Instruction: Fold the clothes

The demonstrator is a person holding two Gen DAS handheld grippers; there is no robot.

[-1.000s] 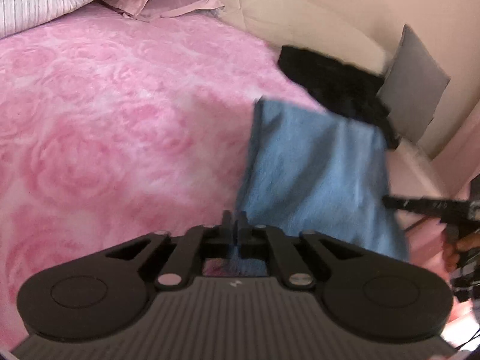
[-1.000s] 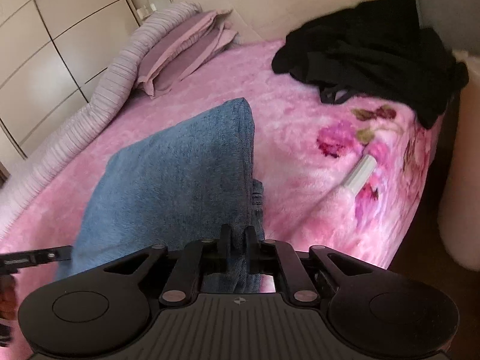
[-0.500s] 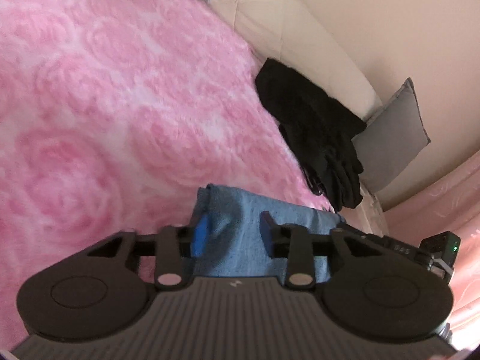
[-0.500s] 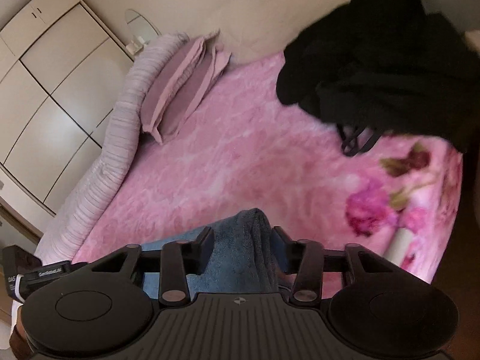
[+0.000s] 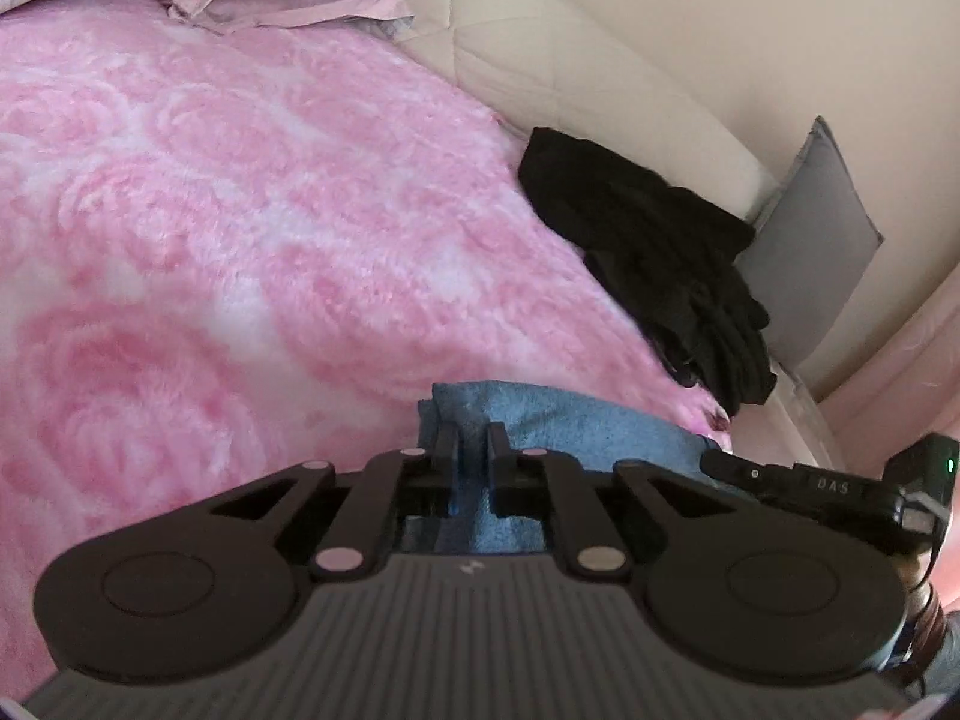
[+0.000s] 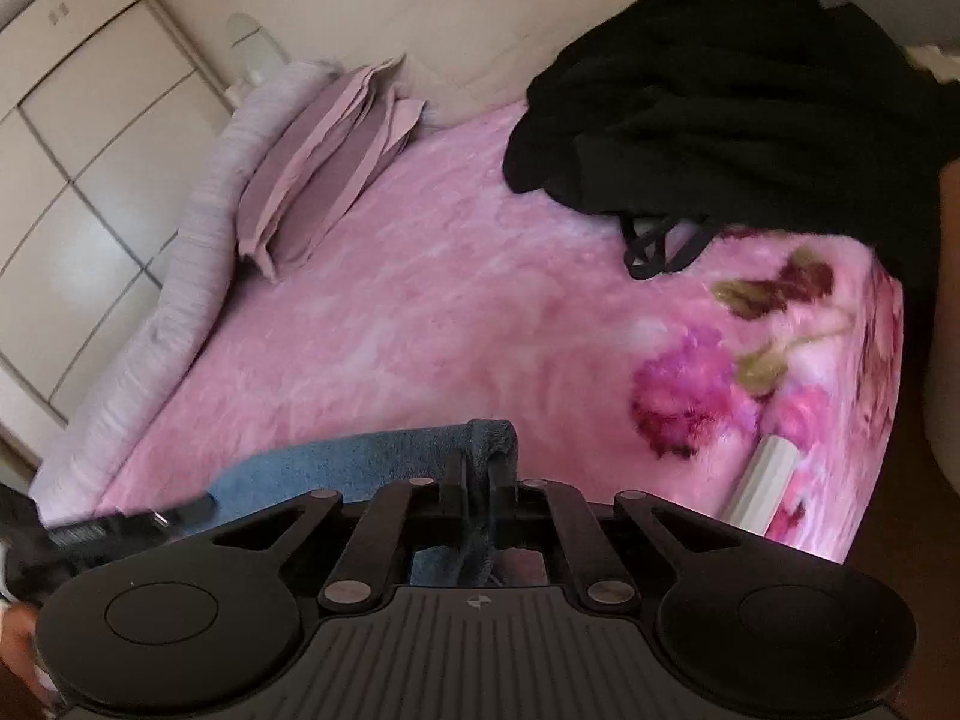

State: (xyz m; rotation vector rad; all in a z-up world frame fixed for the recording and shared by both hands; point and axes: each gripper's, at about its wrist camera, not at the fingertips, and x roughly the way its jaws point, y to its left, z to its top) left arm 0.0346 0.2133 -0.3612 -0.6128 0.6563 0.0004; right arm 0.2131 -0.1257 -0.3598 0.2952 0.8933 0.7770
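A: Left claw (image 5: 471, 438): jaws a narrow gap apart, have just been opening. A fold of the blue garment (image 5: 576, 420) runs between them; the cloth shows in the gap, and I cannot tell whether the pads still press on it.

B: Right claw (image 6: 478, 468)?

A: Jaws nearly together, have just been closing. They pinch the rolled corner of the same blue garment (image 6: 384, 450), which bulges up and over the tips.

B: Item one, the garment. Location and lie?

A: On the pink floral blanket (image 5: 240, 240) of the bed, at the near edge, just ahead of both claws. Folded into a low band. Long axis runs across the view, from one claw to the other: left claw at one end, right claw at the other. Folded edge faces away, toward the middle of the bed.

B: Adjacent items?

A: Black clothes (image 6: 750, 90), heaped at the bed's far corner, apart from the blue garment. A black strap loop trails from the heap onto the blanket.

B: Further out?

A: Mauve pillows (image 6: 324, 174), stacked at the bed's head beside a striped bolster (image 6: 168, 312). Grey cushion (image 5: 816, 240) against the wall beyond the black heap. Cream wardrobe doors (image 6: 78, 150) behind the bolster.
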